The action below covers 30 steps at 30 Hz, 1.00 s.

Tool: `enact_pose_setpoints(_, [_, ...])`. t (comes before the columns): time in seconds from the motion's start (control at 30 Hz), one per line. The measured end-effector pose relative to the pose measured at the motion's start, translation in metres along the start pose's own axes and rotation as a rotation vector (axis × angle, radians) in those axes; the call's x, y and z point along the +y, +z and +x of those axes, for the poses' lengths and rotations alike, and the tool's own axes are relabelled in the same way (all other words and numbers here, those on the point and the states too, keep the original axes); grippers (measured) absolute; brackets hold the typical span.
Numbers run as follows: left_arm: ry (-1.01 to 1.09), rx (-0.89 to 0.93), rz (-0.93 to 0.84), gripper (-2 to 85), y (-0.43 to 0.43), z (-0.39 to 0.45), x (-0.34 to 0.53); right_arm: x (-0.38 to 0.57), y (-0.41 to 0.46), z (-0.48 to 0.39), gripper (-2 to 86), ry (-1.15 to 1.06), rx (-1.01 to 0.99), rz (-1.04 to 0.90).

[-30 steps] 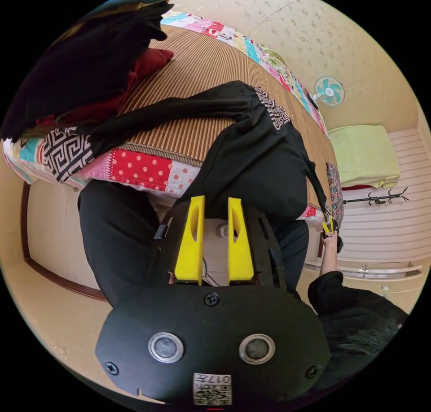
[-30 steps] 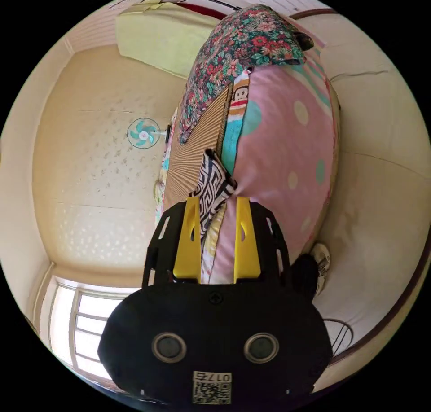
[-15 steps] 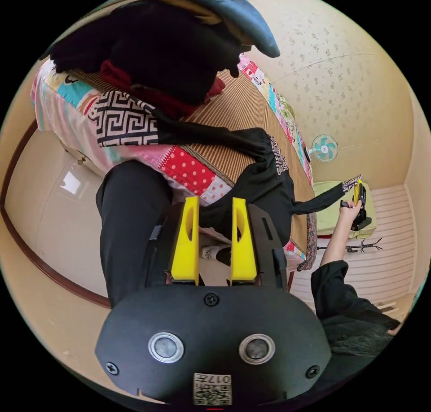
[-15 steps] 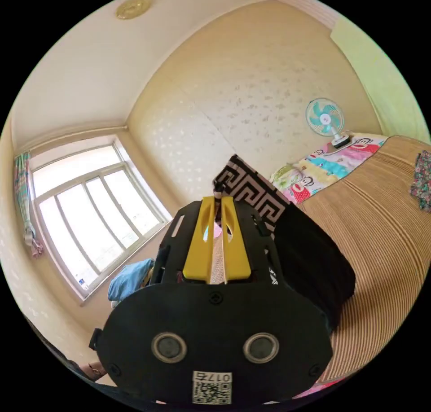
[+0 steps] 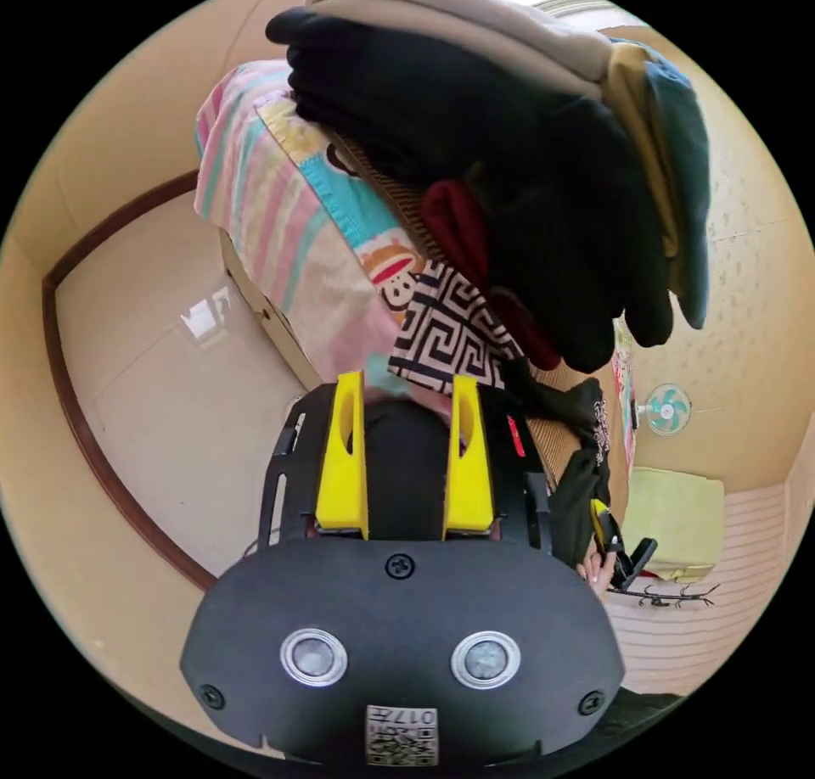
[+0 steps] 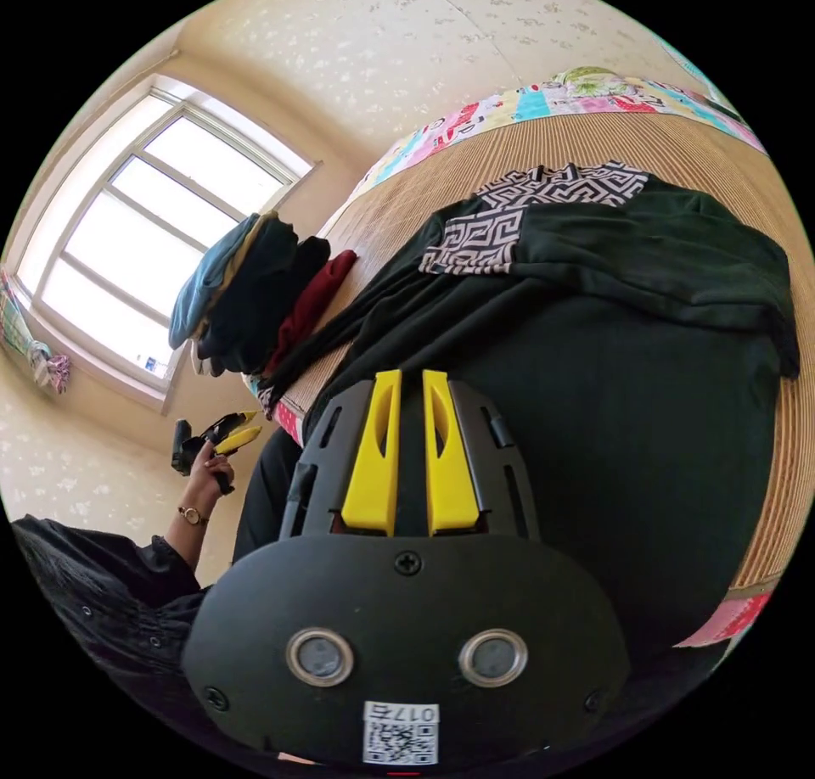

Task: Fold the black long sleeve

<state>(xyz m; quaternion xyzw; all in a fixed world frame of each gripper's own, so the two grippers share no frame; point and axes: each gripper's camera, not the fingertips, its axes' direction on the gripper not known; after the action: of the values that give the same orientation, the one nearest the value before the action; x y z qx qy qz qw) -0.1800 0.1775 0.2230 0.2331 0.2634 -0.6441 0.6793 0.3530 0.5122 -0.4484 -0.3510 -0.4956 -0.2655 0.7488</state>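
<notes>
The black long sleeve lies flat on the bed's woven mat. One sleeve is folded across its body, ending in a black-and-white patterned cuff. The other sleeve stretches toward the bed's corner. My right gripper hovers over the shirt's body, its jaws a narrow gap apart with nothing held. My left gripper is open, its tips just short of the other patterned cuff, which hangs over the bed edge. A hand holds the left gripper at that corner. The right gripper shows small beside the shirt.
A stack of folded clothes in black, red, beige and blue sits on the bed corner above the cuff, also seen as the stack below a window. A patchwork sheet hangs down to a glossy floor. A fan stands far off.
My right gripper carried the patterned cuff over the shirt, laid that sleeve across the body and let go. My left gripper stayed open and came up close to the other cuff.
</notes>
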Motion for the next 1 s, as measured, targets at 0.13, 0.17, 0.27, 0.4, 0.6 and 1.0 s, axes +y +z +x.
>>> enact_pose_setpoints(0.13, [-0.026, 0.540, -0.056, -0.1, 0.012, -0.009, 0.003, 0.008, -0.019, 0.016, 2.8, 0.049, 0.061, 0.006])
enact_pose_setpoints(0.17, [-0.016, 0.597, -0.039, -0.3, 0.005, -0.007, 0.007, 0.010, -0.027, 0.019, 2.7, 0.056, 0.065, 0.024])
enact_pose_setpoints(0.27, [0.061, 0.606, 0.076, -0.7, -0.052, 0.006, 0.024, 0.015, -0.042, 0.020, 2.4, 0.040, 0.108, 0.077])
enact_pose_setpoints(0.4, [0.095, 0.468, 0.284, -0.9, -0.110, 0.006, 0.040, 0.026, -0.017, 0.054, 1.8, 0.121, 0.255, 0.037])
enact_pose_setpoints(0.6, [0.415, 0.493, 0.401, -0.9, -0.132, 0.150, 0.042, 0.047, -0.026, 0.106, 1.2, 0.247, -0.063, 0.150])
enact_pose_setpoints(1.0, [1.093, 0.721, -0.194, 3.4, 0.121, 0.592, 0.238, 0.084, -0.097, 0.128, 1.8, 0.294, -0.100, 0.175])
